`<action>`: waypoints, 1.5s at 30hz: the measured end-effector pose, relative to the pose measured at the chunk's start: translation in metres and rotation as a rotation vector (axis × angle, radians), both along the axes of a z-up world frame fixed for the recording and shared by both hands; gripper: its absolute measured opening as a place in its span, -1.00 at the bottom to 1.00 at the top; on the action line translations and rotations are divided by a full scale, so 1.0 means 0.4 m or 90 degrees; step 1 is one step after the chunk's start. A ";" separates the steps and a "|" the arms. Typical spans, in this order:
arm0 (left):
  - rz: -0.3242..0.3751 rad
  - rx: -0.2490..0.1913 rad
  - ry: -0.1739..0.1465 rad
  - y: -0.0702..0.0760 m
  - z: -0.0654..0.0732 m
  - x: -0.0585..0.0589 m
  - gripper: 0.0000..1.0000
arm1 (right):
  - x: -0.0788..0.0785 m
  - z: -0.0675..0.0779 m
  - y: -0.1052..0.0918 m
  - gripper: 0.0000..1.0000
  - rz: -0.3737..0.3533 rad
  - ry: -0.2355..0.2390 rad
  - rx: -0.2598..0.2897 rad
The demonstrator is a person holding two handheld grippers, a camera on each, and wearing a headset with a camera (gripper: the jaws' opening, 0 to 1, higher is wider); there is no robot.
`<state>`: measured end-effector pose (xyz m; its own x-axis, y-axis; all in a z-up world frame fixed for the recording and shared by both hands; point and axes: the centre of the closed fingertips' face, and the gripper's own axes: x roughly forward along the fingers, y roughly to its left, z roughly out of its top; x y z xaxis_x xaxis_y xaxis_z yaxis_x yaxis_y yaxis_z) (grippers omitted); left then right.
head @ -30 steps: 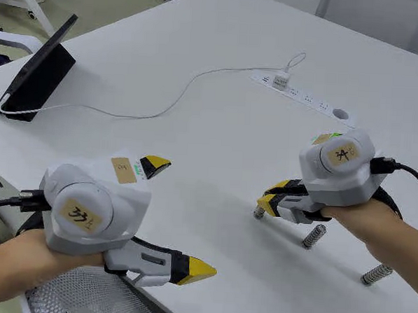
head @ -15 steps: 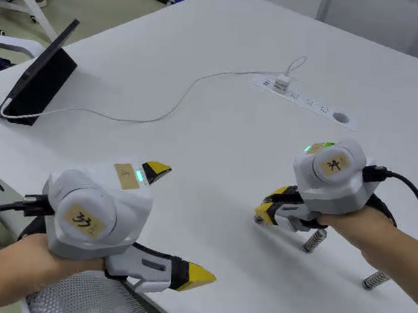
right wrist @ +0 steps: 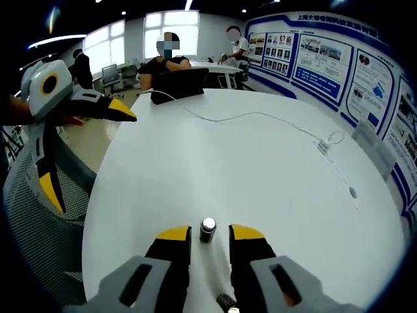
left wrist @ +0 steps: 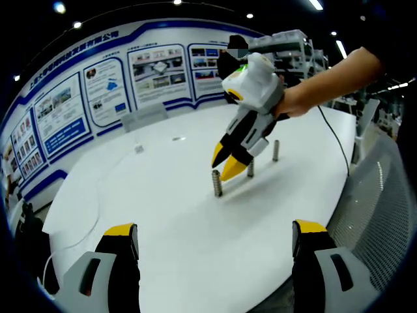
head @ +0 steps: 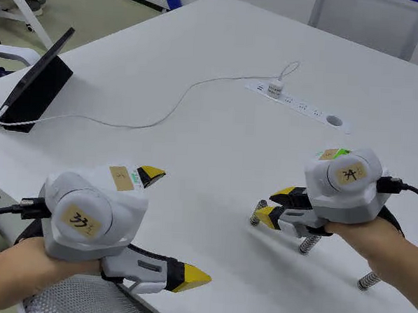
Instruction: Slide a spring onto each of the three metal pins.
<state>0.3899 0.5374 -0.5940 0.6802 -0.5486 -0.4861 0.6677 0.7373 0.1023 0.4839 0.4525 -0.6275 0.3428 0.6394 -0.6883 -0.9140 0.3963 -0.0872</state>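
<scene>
Three upright metal pins stand on the white table [head: 217,129], each with a coiled spring around it: the nearest pin [head: 257,212], a middle pin [head: 307,244] and a far pin [head: 366,279]. My right gripper [head: 274,205] is open, its yellow-tipped jaws a little apart on either side of the nearest pin [right wrist: 208,227], with small gaps on both sides. Well to the left of the pins, my left gripper [head: 172,225] is wide open and holds nothing. In the left gripper view, the right gripper [left wrist: 225,163] hovers by the row of pins [left wrist: 217,183].
A dark tablet [head: 34,74] leans at the table's far left, with a white cable [head: 162,115] running to a power strip [head: 296,105]. A mesh chair [head: 75,300] sits below the near table edge. People sit at a far table [right wrist: 171,68].
The right gripper's jaws have parted slightly around the nearest pin. The head camera has shifted a little. The left gripper stays wide open in about the same place.
</scene>
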 end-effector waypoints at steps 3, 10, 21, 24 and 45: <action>-0.002 0.005 0.001 0.000 -0.004 -0.001 1.00 | -0.007 0.015 -0.009 -0.43 0.007 -0.009 0.017; -0.002 0.015 0.007 0.002 -0.012 -0.003 1.00 | -0.004 0.059 -0.040 -0.32 -0.007 -0.054 0.051; 0.001 0.026 0.011 0.007 -0.020 -0.005 1.00 | -0.042 0.088 -0.096 -0.08 -0.020 -0.084 0.081; 0.002 0.027 0.012 0.009 -0.021 -0.005 1.00 | -0.047 0.094 -0.117 -0.01 -0.039 -0.096 0.086; 0.008 0.025 0.014 0.017 -0.023 -0.001 1.00 | -0.109 0.100 -0.258 0.44 -0.196 -0.114 0.168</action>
<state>0.3896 0.5441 -0.6031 0.6762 -0.5195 -0.5223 0.6604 0.7418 0.1171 0.4402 0.3491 -0.5875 0.6438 0.6351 -0.4269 -0.7299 0.6772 -0.0931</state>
